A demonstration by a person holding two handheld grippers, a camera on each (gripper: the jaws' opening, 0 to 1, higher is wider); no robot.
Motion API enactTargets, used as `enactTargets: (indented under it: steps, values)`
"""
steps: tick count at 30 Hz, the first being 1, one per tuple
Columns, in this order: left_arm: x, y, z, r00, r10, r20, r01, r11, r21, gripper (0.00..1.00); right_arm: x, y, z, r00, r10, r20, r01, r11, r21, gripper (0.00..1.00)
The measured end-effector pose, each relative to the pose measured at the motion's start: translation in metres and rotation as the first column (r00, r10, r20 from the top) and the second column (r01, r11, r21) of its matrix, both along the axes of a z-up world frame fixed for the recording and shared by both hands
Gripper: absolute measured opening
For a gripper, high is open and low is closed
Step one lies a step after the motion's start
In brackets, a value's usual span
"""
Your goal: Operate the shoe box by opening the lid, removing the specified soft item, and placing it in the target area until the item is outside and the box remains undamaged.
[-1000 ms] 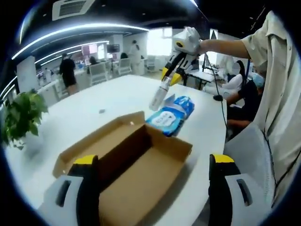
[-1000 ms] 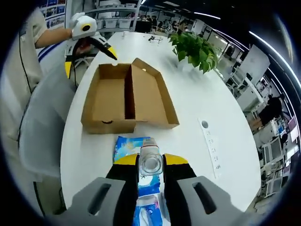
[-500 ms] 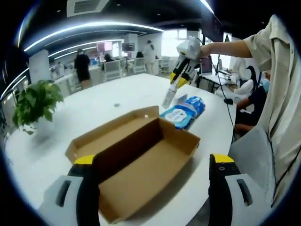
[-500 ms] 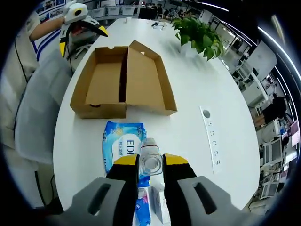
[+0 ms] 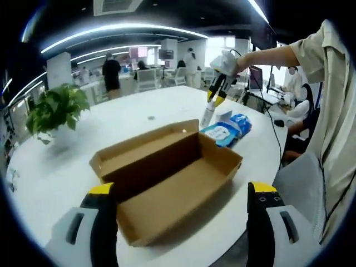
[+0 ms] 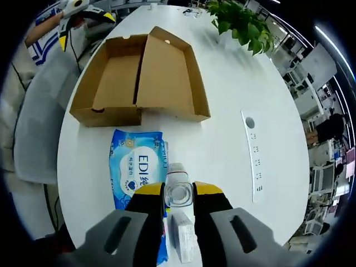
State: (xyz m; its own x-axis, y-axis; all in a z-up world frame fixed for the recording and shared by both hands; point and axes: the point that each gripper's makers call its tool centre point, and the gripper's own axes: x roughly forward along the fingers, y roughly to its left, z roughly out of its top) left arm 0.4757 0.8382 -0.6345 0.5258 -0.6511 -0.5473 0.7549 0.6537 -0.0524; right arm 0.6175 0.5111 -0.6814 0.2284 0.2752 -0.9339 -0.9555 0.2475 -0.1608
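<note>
The open cardboard shoe box (image 5: 167,172) lies empty on the white table, its lid folded back flat. My left gripper (image 5: 181,219) hovers open over its near end, nothing between the fingers. Beyond the box, my right gripper (image 5: 221,75) points down, shut on a clear plastic bottle (image 5: 208,115) next to a blue wipes pack (image 5: 225,130). In the right gripper view the right gripper (image 6: 178,190) clamps the bottle (image 6: 178,177) by its neck, just right of the wipes pack (image 6: 136,169), with the shoe box (image 6: 139,75) further off and the left gripper (image 6: 83,8) beyond it.
A small white carton (image 6: 182,236) lies under the right gripper. A white power strip (image 6: 253,156) is set into the table to the right. A potted plant (image 5: 53,108) stands at the far side. A grey chair (image 6: 33,128) sits by the table edge.
The right gripper has carried the bottle further from the box and lower, beside the wipes pack. The left gripper's view has swung toward the box; its jaws stay open.
</note>
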Motion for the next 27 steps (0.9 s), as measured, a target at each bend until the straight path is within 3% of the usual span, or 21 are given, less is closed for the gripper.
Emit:
enactTargets:
  steps: [18, 27]
  values:
    - [-0.011, 0.018, -0.015, 0.996, 0.079, -0.038, -0.078, 0.997, 0.014, 0.97, 0.006, -0.007, -0.025, 0.996, -0.004, -0.094, -0.004, 0.997, -0.082, 0.17]
    - [-0.011, 0.021, -0.020, 0.994, 0.096, -0.048, -0.095, 0.995, 0.016, 0.95, 0.012, -0.002, -0.025, 0.993, 0.002, -0.120, -0.011, 0.997, -0.077, 0.17]
